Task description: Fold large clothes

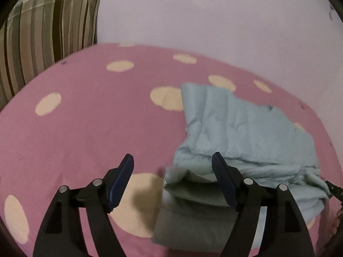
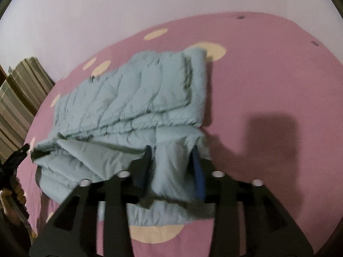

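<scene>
A pale blue quilted puffer jacket (image 2: pixel 133 98) lies folded in layers on a pink bedsheet with large cream dots (image 1: pixel 85 117), near the bed's front edge. The left gripper (image 1: pixel 172 160) stands wide open above the jacket's near corner, one finger over bare sheet, the other over the fabric; nothing is pinched between them. The right gripper (image 2: pixel 172 150) is partly open with a raised fold of the jacket between its fingers; whether the pads press on it cannot be told. A brown, grey and cream striped cushion (image 1: pixel 49 27) leans against the plain pale wall (image 1: pixel 214 17) at the sheet's far corner, well apart from the jacket. No writing is readable.
</scene>
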Demonstrator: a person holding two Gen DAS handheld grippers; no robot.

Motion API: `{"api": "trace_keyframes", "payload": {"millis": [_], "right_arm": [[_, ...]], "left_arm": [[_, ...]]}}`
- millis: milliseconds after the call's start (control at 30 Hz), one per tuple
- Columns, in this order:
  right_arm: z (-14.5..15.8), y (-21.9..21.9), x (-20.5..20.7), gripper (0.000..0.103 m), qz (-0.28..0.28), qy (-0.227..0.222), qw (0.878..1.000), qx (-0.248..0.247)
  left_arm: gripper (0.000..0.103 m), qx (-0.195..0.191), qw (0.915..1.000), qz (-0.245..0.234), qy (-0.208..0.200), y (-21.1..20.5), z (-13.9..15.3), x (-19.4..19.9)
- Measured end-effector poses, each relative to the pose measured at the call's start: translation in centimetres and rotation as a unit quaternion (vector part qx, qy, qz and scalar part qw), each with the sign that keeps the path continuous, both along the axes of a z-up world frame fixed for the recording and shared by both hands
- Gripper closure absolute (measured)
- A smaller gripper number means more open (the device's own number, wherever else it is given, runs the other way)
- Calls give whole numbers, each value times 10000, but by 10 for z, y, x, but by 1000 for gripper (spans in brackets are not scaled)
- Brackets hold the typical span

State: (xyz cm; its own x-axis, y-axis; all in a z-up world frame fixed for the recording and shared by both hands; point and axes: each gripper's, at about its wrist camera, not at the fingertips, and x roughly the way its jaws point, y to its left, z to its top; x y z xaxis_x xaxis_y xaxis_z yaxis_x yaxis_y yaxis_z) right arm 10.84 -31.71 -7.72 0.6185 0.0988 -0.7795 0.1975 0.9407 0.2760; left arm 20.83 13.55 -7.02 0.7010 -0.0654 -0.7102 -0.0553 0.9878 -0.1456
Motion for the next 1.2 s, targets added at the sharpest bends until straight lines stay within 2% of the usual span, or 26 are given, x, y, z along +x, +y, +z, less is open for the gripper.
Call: {"api": "trace_keyframes", "payload": {"millis": [167,333,533,767,900,1000,1200], "right_arm": [[15,-14,-24,55,-211,-196,9996,-79],[13,-19,-54,54,-291,-197,9991,-232],[1,-12,-60,54,-198,-70,9994,-288],[6,4,-33,54,206,-217,9984,-469],[6,6,-14,52,366,-253,9978,-485],[6,9,-1,46,456,-248,9971,-559],[-5,4,26,46,583,-96,9970,-508]], "left_arm": [[29,88,9999,75,-98,19,7,-22],[29,260,9996,116,79,33,-14,-46],[29,450,9986,40,271,33,-36,-62],[29,390,9987,-261,213,16,-31,-42],[29,195,9988,-354,287,11,-32,-20],[29,223,9984,-424,312,6,-34,-6],[29,256,9966,-628,476,2,-47,24]]}}
